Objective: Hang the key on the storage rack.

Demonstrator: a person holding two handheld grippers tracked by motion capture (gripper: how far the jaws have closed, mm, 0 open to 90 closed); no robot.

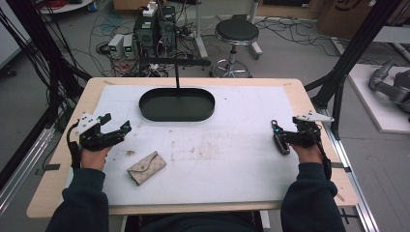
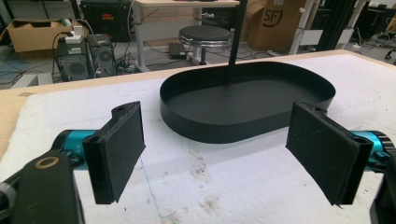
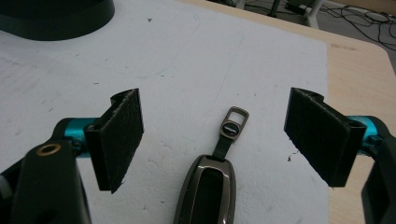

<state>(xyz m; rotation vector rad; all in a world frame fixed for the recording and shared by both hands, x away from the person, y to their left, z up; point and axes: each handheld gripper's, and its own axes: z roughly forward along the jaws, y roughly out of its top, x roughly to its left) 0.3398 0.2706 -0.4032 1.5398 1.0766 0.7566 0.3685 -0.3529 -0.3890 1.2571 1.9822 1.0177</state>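
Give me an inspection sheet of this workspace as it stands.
Surface: white mat on wooden table, stained mid-mat.
Job's things: key fob flat between the right gripper's jaws, untouched; beige pouch near left gripper; black oval tray empty.
Clutter: nothing seen.
Grippers: left gripper open, holding nothing; right gripper open.
Cables: a cable trails from each gripper; tangled cables on floor.
Surroundings: stool, computer towers, boxes.

White letters "SF" stand on a brown cardboard box (image 2: 275,23) behind the table, seen in the left gripper view; no other text is legible.
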